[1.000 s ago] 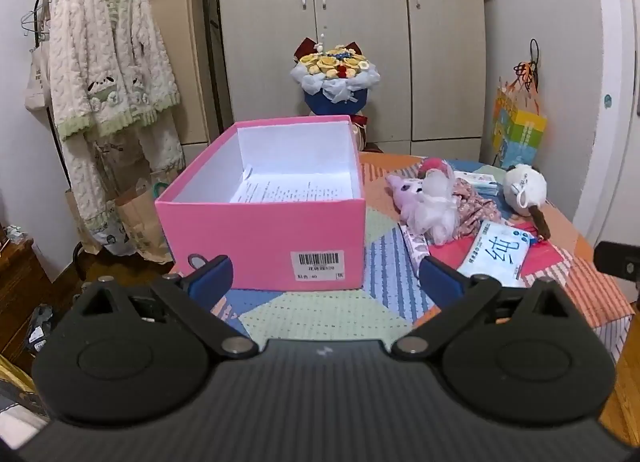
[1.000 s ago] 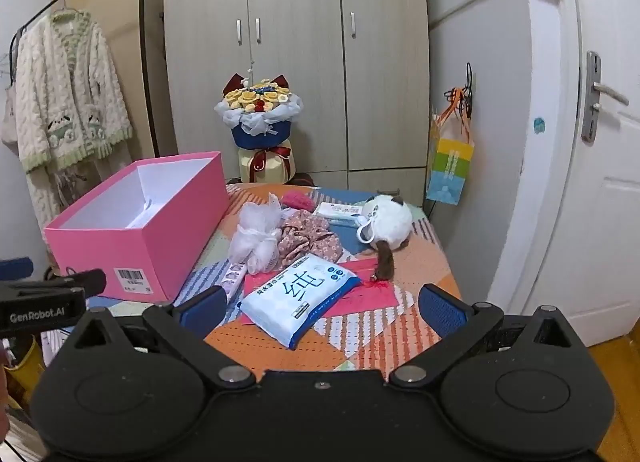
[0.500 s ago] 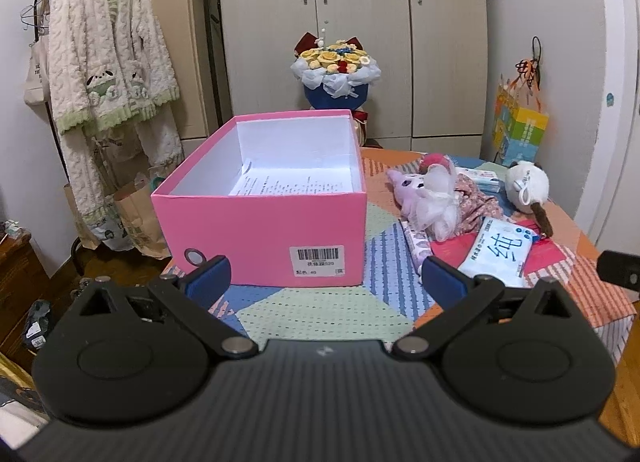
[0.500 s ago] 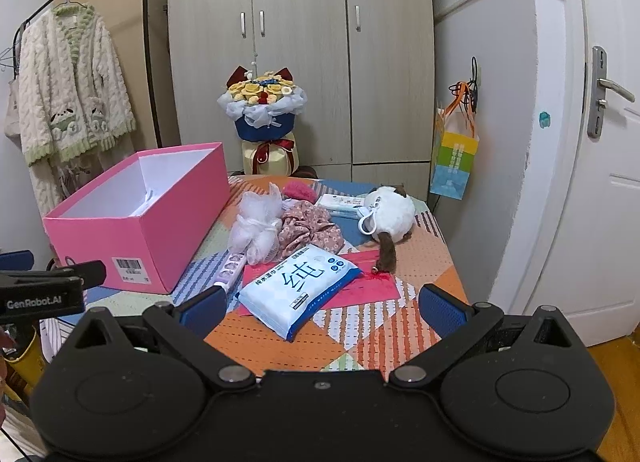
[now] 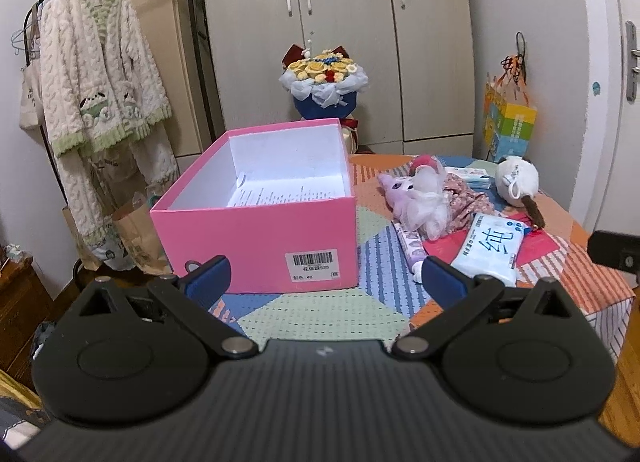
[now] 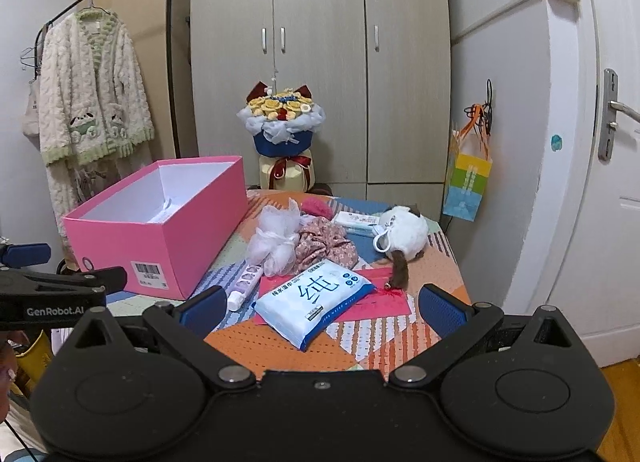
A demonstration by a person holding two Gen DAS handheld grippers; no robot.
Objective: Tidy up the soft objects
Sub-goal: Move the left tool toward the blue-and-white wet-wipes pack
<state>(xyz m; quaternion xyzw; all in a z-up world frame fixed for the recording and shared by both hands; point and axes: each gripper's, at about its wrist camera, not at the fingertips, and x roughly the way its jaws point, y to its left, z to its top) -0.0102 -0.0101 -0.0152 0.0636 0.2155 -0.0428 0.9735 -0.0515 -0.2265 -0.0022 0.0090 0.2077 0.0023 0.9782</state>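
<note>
An open pink box [image 5: 260, 238] [image 6: 160, 238] stands on the left of the patchwork table [image 5: 328, 314], with only a printed sheet inside. To its right lie soft things: a white mesh puff [image 6: 276, 242], a floral cloth [image 6: 328, 246], a white plush toy [image 6: 404, 234] [image 5: 516, 179], a purple plush [image 5: 396, 185], a blue wipes pack [image 6: 316, 298] [image 5: 492, 246] and a tube [image 6: 246, 282]. My left gripper [image 5: 326, 276] hangs open before the box. My right gripper [image 6: 320, 308] is open above the near table edge, just short of the wipes pack. Neither holds anything.
A flower bouquet [image 6: 280, 121] stands behind the table, in front of a wardrobe [image 6: 320, 61]. A knitted cardigan [image 5: 100, 81] hangs on a rack at the left. A colourful bag [image 6: 468, 177] hangs at the right, next to a white door [image 6: 612, 181]. Paper bags [image 5: 136, 238] sit on the floor.
Both grippers have risen and pulled back a little, so the table and box sit lower in both views. Nothing on the table has moved.
</note>
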